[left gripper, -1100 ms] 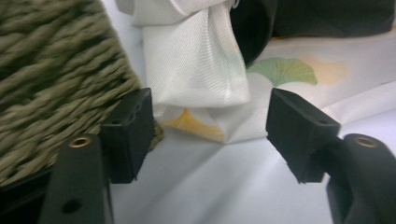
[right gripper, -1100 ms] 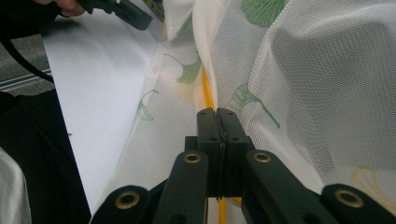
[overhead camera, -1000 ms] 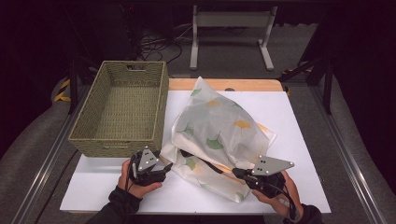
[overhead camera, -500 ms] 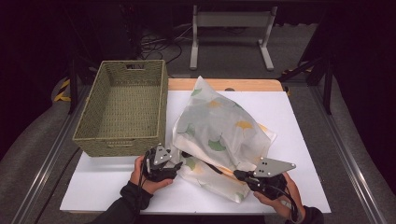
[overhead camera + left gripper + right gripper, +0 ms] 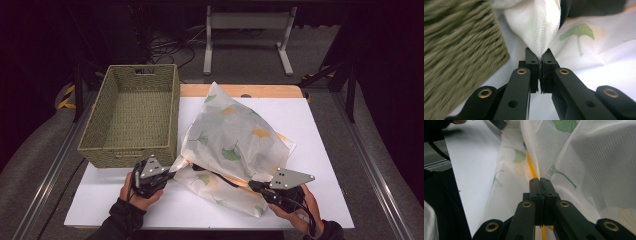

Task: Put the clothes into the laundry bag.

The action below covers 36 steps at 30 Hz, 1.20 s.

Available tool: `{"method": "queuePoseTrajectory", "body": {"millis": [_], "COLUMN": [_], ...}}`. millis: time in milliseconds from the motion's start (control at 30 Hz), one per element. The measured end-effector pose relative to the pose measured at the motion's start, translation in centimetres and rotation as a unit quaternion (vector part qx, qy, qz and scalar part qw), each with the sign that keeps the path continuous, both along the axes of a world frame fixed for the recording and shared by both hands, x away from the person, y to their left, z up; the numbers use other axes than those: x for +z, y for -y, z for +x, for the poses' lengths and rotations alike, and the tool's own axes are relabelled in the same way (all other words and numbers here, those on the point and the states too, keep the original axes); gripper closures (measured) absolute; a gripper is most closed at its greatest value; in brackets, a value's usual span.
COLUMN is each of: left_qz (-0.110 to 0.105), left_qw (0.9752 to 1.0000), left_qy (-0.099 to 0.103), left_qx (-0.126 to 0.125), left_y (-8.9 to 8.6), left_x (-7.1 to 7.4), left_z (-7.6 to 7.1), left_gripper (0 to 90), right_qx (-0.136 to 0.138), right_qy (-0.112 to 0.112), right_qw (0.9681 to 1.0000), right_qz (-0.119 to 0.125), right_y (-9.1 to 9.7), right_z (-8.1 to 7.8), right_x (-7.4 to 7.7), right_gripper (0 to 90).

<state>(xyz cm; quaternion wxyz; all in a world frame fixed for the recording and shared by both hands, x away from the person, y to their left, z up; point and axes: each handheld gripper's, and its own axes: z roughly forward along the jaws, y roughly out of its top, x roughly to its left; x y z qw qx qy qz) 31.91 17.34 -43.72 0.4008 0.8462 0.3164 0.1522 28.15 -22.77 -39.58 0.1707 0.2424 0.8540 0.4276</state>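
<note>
A white mesh bag [image 5: 235, 140] printed with green and yellow ginkgo leaves lies puffed up on the white table. My left gripper [image 5: 172, 174] is at the bag's near left corner. Its jaws have just been closing, and in the left gripper view they [image 5: 540, 58] are shut on a fold of the white mesh [image 5: 539, 27]. My right gripper [image 5: 252, 186] is at the bag's near right edge. In the right gripper view it [image 5: 540, 181] is shut on the mesh beside a yellow seam [image 5: 531, 168].
A woven olive basket [image 5: 131, 112], with nothing in it, stands at the table's left, close to my left gripper, and its wall [image 5: 456, 45] is right beside the jaws. The white table top [image 5: 320, 125] lies bare to the right. A metal stand [image 5: 245, 30] is beyond the table.
My left gripper has moved right, from the table in front of the basket to the bag's corner, and closed on the mesh. The right gripper has kept still with its grip.
</note>
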Motion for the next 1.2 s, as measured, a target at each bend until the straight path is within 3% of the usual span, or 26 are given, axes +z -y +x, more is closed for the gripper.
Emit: {"method": "queuePoseTrajectory", "body": {"millis": [100, 133, 233, 333, 367, 433, 467, 567, 600, 667, 700, 767, 800, 833, 867, 967, 1000, 1067, 1200], "left_qz": [0.001, -0.006, 0.011, 0.034, 0.029, 0.018, 0.005, -0.009, -0.029, -0.041, -0.057, -0.063, -0.055, -0.055, -0.043, -0.023, -0.023, -0.005, 0.030], "left_qw": [1.0000, 0.9998, 0.9993, 0.9985, 0.9988, 0.9995, 0.9999, 0.9994, 0.9986, 0.9976, 0.9969, 0.9964, 0.9962, 0.9962, 0.9951, 0.9936, 0.9936, 0.9923, 0.9920], "left_qy": [-0.005, -0.019, -0.035, -0.044, -0.040, -0.023, -0.016, 0.032, 0.043, 0.056, 0.054, 0.053, 0.051, 0.051, 0.048, 0.039, 0.039, 0.035, 0.016], "left_qx": [0.003, 0.002, 0.000, -0.002, 0.003, 0.011, -0.001, -0.006, -0.010, 0.000, -0.010, -0.019, -0.045, -0.045, -0.074, -0.104, -0.104, -0.119, -0.122], "left_y": [-1.2, -2.0, -3.4, -3.5, -3.6, -3.7, -3.7, -3.5, -3.6, -3.6, -3.7, -3.5, -2.2, -2.2, -0.7, 1.9, 1.9, 4.0, 7.4], "left_x": [0.1, -0.1, -0.9, -1.4, -1.4, -1.1, -0.9, 0.1, 0.7, 1.4, 1.7, 1.8, 1.8, 1.8, 1.6, 1.2, 1.2, 0.8, -0.3], "left_z": [-1.0, -1.8, -3.6, -4.2, -4.2, -4.3, -4.4, -5.0, -5.1, -5.2, -5.1, -5.0, -5.0, -5.0, -4.8, -4.0, -4.0, -3.2, -1.1], "left_gripper": [86.6, 86.6, 86.6, 85.9, 84.4, 69.5, 65.5, 55.8, 54.3, 53.0, 52.2, 55.2, 56.5, 56.7, 56.8, 55.0, 54.2, 51.8, 44.6], "right_qx": [0.003, 0.005, 0.012, 0.024, 0.029, 0.036, 0.040, 0.043, 0.043, 0.045, 0.045, 0.044, 0.044, 0.045, 0.047, 0.047, 0.047, 0.050, 0.053], "right_qy": [0.002, 0.003, 0.002, 0.000, 0.000, -0.001, -0.002, -0.004, -0.005, -0.005, -0.004, -0.005, -0.004, -0.003, -0.002, -0.002, -0.002, -0.004, -0.006], "right_qw": [1.0000, 0.9999, 0.9999, 0.9995, 0.9993, 0.9989, 0.9988, 0.9986, 0.9986, 0.9986, 0.9986, 0.9986, 0.9987, 0.9986, 0.9985, 0.9984, 0.9984, 0.9982, 0.9979], "right_qz": [-0.006, -0.008, -0.010, -0.020, -0.022, -0.029, -0.029, -0.031, -0.031, -0.030, -0.030, -0.028, -0.027, -0.028, -0.030, -0.031, -0.031, -0.033, -0.036], "right_y": [-0.5, -0.8, -1.4, -2.6, -3.0, -3.7, -3.9, -4.2, -4.3, -4.3, -4.4, -4.5, -4.6, -4.7, -4.7, -5.1, -5.1, -5.3, -5.5], "right_z": [0.1, 0.2, 0.3, 0.3, 0.3, 0.3, 0.3, 0.4, 0.5, 0.5, 0.5, 0.5, 0.5, 0.5, 0.5, 0.6, 0.6, 0.6, 0.6], "right_x": [0.0, -0.1, -0.2, -0.4, -0.5, -0.7, -0.8, -0.9, -1.0, -1.0, -1.0, -0.9, -0.9, -0.8, -0.8, -0.9, -0.9, -0.9, -1.1], "right_gripper": [89.5, 89.5, 89.5, 89.5, 89.5, 89.5, 89.4, 89.5, 89.4, 89.5, 89.5, 89.5, 89.5, 89.5, 89.5, 89.5, 89.5, 89.5, 89.5]}}
